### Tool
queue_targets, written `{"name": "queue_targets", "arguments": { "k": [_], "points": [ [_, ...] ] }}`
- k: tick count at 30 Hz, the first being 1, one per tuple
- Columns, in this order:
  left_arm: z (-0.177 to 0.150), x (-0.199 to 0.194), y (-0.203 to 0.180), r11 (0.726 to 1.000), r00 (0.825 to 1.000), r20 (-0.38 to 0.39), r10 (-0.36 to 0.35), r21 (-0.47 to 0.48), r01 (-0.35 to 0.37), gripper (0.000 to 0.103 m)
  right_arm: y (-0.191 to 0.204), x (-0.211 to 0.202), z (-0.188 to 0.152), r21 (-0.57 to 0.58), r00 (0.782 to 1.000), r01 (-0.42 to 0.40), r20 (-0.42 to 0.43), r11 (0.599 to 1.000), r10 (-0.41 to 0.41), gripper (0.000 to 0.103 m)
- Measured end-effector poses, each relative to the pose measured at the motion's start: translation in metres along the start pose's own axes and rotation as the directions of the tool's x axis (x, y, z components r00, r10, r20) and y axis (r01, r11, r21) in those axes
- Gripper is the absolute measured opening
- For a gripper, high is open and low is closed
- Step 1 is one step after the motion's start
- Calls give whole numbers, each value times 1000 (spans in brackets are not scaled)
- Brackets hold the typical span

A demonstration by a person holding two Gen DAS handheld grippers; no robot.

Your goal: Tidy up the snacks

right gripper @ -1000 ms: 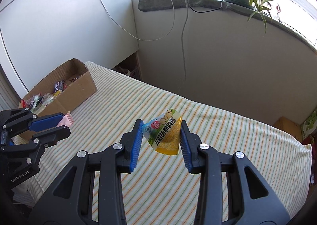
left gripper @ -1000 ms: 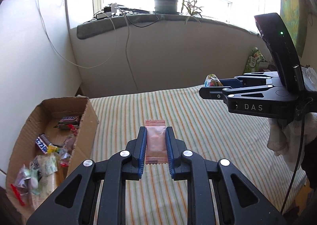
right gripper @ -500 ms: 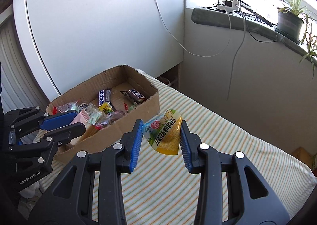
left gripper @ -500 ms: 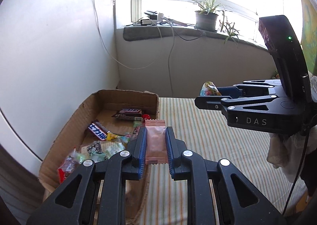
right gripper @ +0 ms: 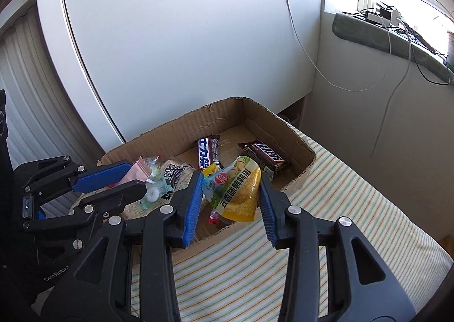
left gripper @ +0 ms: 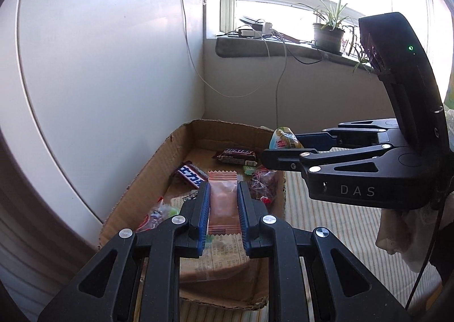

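Note:
My left gripper (left gripper: 223,192) is shut on a pink snack packet (left gripper: 222,202) and holds it above the open cardboard box (left gripper: 181,140). My right gripper (right gripper: 231,183) is shut on a yellow-green snack pouch (right gripper: 235,188) and holds it over the box's near right wall (right gripper: 295,183). The box holds a Snickers bar (right gripper: 265,156), a blue-white bar (right gripper: 205,153) and several small wrapped snacks. The right gripper shows in the left wrist view (left gripper: 286,148), the left gripper in the right wrist view (right gripper: 119,180).
The box sits at the left end of a striped bed (right gripper: 354,194), against a white panel (right gripper: 170,38). Behind is a wall with hanging cables (left gripper: 278,80) and a windowsill with a potted plant (left gripper: 329,35).
Both grippers have swung left with their snacks, from over the bare bed to over the box. Both grips are unchanged.

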State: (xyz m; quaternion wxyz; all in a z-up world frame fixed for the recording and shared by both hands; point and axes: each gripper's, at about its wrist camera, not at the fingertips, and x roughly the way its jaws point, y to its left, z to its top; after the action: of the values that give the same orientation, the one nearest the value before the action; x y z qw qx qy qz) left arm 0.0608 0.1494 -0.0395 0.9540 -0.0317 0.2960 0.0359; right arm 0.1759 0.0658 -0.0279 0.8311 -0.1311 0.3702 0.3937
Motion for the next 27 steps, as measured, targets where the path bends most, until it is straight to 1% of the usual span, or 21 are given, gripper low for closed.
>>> {"name": "queue_targets", "arguments": {
  "k": [5,6,8,10,13,15,17,19,20,21,22,23,25,26,27],
  "points": [
    [1,0,8,1000,1000,4,6,-19,-6,19,14,8,5,-18,1000,-16,2,1000,16,43],
    [1,-1,9,1000,1000,5,8,-21,-8,19,16,8,6,-20,1000,-11,6,1000,11,47],
    [1,-3,11,1000,1000,9,11,-26,-11,19,18,9,8,-23,1000,-5,7,1000,6,49],
    [0,-4,12,999,1000,9,11,-32,-11,19,19,8,9,-23,1000,-3,12,1000,3,54],
    [1,-5,14,999,1000,11,14,-38,-13,23,17,4,10,-20,1000,4,20,1000,-4,56],
    [0,-6,14,999,1000,14,15,-42,-14,29,16,2,10,-16,1000,8,22,1000,-7,56],
    [0,-8,14,999,1000,18,17,-45,-17,31,15,-2,8,-15,1000,14,26,1000,-14,56],
    [-1,-11,14,999,1000,19,21,-45,-21,35,13,-7,6,-8,999,25,33,1000,-25,57],
    [-1,-13,14,999,999,23,24,-47,-23,42,12,-10,5,-2,999,30,38,1000,-29,59],
    [-1,-16,13,998,999,29,26,-50,-25,47,11,-13,3,3,998,34,43,999,-34,64],
    [-2,-19,13,998,999,34,29,-55,-27,48,11,-17,1,5,998,41,51,999,-41,68],
    [-3,-22,13,998,999,38,31,-58,-29,49,11,-22,-1,4,997,46,60,999,-46,69],
    [-4,-28,12,998,998,46,36,-62,-33,55,12,-31,-6,1,996,57,75,998,-57,73],
    [-5,-31,12,997,998,50,41,-64,-38,61,13,-35,-9,0,995,64,82,998,-64,74],
    [-5,-33,12,997,998,53,46,-67,-42,63,14,-40,-11,-1,994,71,88,997,-70,77]
  ]
}}
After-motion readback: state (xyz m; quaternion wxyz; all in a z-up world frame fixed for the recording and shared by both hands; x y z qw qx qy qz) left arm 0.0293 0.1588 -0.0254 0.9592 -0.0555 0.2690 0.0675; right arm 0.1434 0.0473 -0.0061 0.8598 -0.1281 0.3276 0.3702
